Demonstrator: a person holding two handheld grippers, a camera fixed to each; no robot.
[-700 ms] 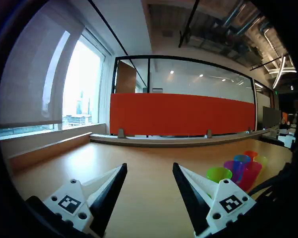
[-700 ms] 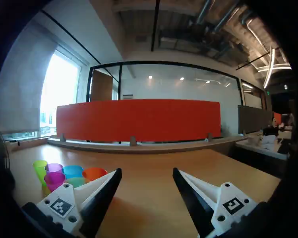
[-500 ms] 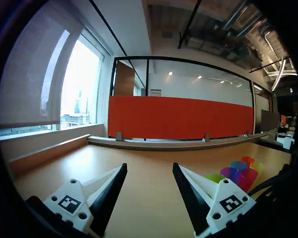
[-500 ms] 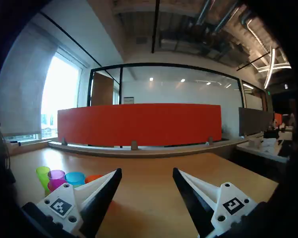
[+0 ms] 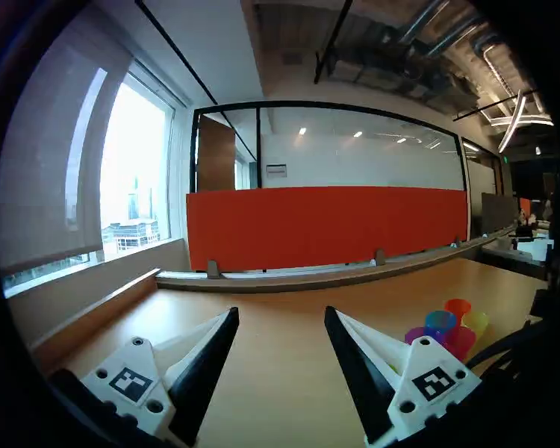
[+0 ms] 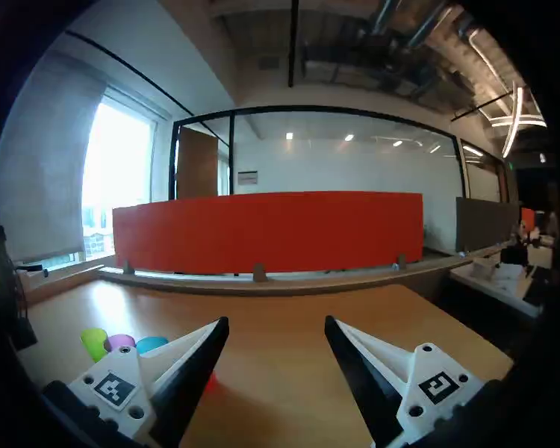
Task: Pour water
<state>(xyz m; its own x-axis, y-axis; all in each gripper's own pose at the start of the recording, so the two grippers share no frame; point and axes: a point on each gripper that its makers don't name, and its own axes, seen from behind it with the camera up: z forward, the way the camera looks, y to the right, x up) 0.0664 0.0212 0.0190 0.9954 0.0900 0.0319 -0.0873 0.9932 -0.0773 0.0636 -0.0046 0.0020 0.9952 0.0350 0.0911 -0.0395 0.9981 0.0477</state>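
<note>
Several coloured plastic cups [image 5: 448, 325] stand in a cluster on the wooden table [image 5: 280, 328], at the right in the left gripper view, partly behind that gripper's right finger. My left gripper [image 5: 280, 317] is open above the table with nothing between its fingers. In the right gripper view the same cups [image 6: 123, 342] peek out at the lower left, behind the left finger. My right gripper [image 6: 276, 325] is open too and holds nothing. Whether any cup holds water cannot be told.
An orange divider panel [image 5: 325, 224] runs along the table's far edge, with glass walls behind it. A window [image 5: 127, 194] and a low wooden ledge [image 5: 93, 313] lie to the left. Another desk with white items [image 6: 504, 269] stands at the far right.
Both grippers have risen or tilted up, so the cups sit lower and look smaller in both views. In the right gripper view more of them are hidden behind the left finger. Both grippers stay open.
</note>
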